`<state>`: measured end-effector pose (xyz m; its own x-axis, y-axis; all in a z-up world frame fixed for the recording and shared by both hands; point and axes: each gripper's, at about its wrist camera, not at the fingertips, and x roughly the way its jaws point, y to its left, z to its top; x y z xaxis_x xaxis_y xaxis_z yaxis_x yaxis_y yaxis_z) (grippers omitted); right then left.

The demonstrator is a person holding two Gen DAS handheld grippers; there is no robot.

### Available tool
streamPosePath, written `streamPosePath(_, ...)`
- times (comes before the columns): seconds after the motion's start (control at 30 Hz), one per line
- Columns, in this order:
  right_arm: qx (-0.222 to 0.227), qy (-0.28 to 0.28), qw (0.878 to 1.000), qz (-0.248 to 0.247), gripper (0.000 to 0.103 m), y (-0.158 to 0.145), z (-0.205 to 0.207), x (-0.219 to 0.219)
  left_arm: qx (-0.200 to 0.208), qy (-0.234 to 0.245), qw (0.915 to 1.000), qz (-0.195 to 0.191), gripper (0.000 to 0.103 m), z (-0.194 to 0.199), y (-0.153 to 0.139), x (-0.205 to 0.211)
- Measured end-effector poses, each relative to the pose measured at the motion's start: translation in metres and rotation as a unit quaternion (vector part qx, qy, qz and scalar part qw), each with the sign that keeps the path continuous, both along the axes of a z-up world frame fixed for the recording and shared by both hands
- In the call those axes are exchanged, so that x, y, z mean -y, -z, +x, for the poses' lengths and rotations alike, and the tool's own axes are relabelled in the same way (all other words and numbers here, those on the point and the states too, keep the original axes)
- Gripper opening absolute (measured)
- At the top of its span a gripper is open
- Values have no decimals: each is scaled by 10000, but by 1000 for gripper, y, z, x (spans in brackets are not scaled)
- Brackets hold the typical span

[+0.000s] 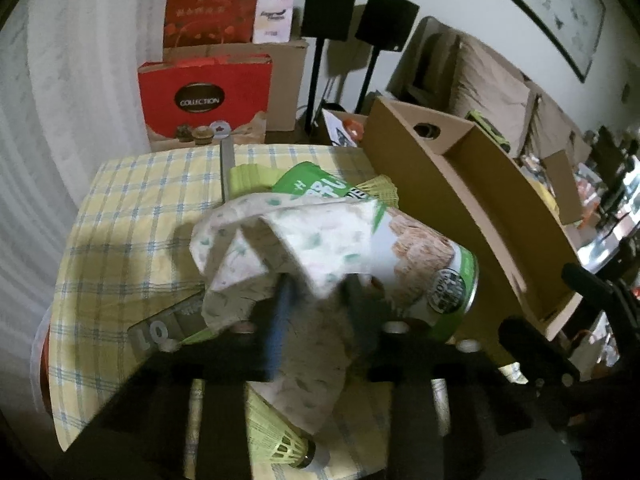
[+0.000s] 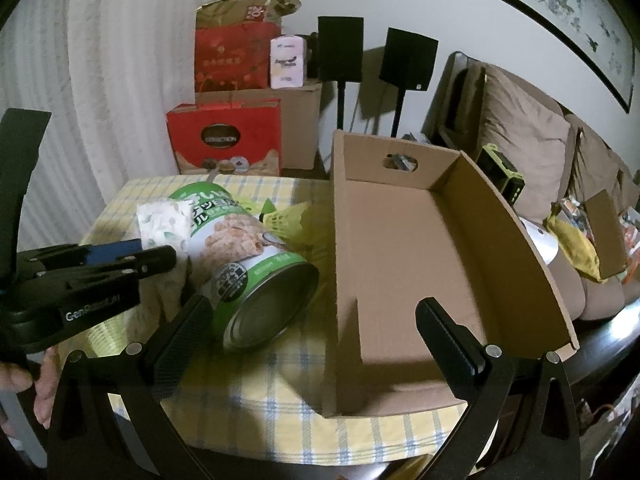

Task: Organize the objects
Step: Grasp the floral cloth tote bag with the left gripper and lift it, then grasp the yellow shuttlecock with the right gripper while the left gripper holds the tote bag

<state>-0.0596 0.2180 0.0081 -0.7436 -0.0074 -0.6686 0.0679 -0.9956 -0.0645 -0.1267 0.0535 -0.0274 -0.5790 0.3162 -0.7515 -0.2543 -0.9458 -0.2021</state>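
Note:
My left gripper point(image 1: 320, 286) is shut on a soft white tissue pack with green leaves point(image 1: 280, 232), which crumples between the blue and black fingers. The right wrist view shows that gripper point(image 2: 154, 254) at the left with the pack point(image 2: 164, 226) at its tips. Just right of the pack, a green snack can point(image 1: 424, 264) point(image 2: 248, 264) lies on its side. An open cardboard box point(image 1: 460, 200) point(image 2: 532, 256) stands to the right of the can. My right gripper point(image 2: 316, 340) is open and holds nothing; it straddles the box's near left corner.
Yellow-green shuttlecocks point(image 1: 280, 440) point(image 2: 288, 220) lie on the yellow plaid tablecloth point(image 2: 280, 392). A grey pack marked "10" point(image 1: 160, 332) sits by the left fingers. Red gift bags point(image 2: 224, 140), speakers on stands point(image 2: 340, 48) and a sofa point(image 2: 520, 152) are behind. A hand point(image 2: 44, 376) shows at bottom left.

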Motion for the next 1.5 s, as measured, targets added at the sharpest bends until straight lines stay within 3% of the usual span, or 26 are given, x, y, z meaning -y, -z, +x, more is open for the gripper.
streamPosePath(0.1,-15,-42,10000,-31,103,-1,2,0,-112,41,9999,61,4,6,-6,2)
streamPosePath(0.4,-60,-172,9993,-339,103,-10,9,-3,-570,-239,9968,500,3,22,-52,38)
streamPosePath(0.67,-122,-283,9983,-501,102,-20,14,0,-1279,-606,9855,937,3,51,-115,97)
streamPosePath(0.9,-142,-587,9969,-514,101,-24,20,14,-1683,-937,9751,1102,3,77,-147,141)
streamPosePath(1.23,332,-1592,9847,-632,89,-1,22,64,-1607,-1254,9748,908,3,102,-135,167)
streamPosePath(1.5,1203,-2385,9625,-465,73,46,12,105,-1234,-1329,9787,959,3,107,-103,175)
